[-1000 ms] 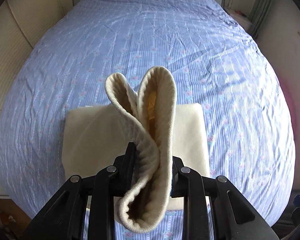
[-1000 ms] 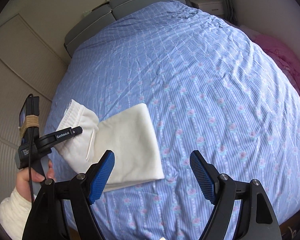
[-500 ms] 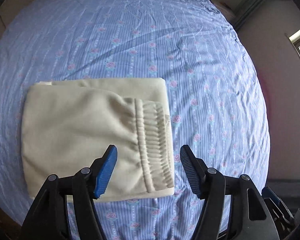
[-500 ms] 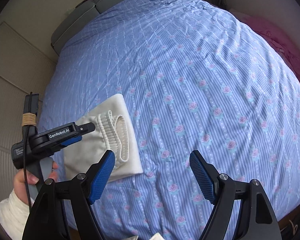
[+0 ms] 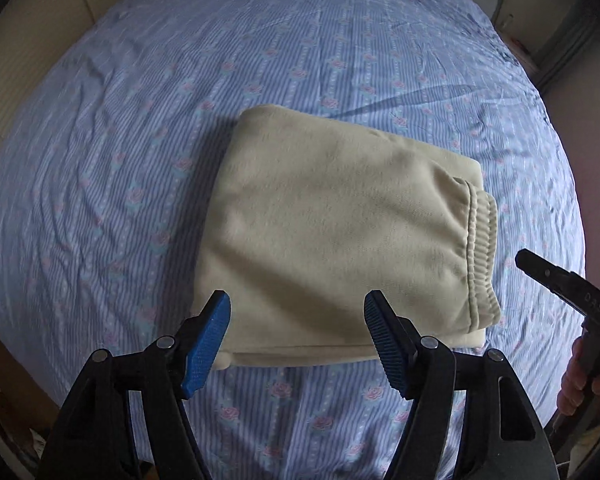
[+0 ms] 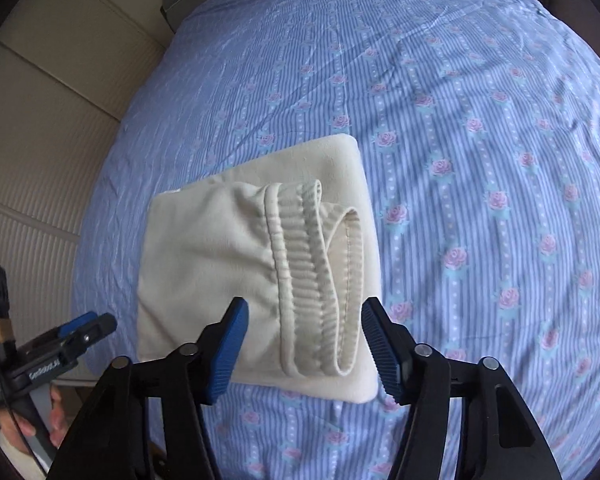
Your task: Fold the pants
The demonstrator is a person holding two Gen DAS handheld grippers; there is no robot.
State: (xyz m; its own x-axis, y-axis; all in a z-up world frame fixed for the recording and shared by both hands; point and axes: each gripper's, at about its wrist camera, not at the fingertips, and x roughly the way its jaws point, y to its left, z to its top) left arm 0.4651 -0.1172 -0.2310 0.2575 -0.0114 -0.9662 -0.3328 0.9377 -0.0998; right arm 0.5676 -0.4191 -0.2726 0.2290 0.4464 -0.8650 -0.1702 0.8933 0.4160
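Observation:
The cream pants (image 5: 332,232) lie folded into a thick rectangle on the blue flowered bedsheet (image 5: 100,200). The ribbed elastic waistband (image 5: 480,264) lies on top at the right end, and it shows with its opening toward the camera in the right wrist view (image 6: 320,280). My left gripper (image 5: 298,340) is open and empty, just above the near edge of the pants. My right gripper (image 6: 304,344) is open and empty, hovering over the waistband end of the pants (image 6: 220,272). Each gripper shows at the edge of the other's view.
The bedsheet (image 6: 480,160) stretches far beyond the pants on all sides. A grey headboard (image 6: 180,4) stands at the far end, and a ribbed beige wall panel (image 6: 40,184) runs along the left side of the bed.
My left gripper let go of the waistband, which now lies flat on the folded pants, and it has drawn back open. My right gripper has moved left over the waistband end.

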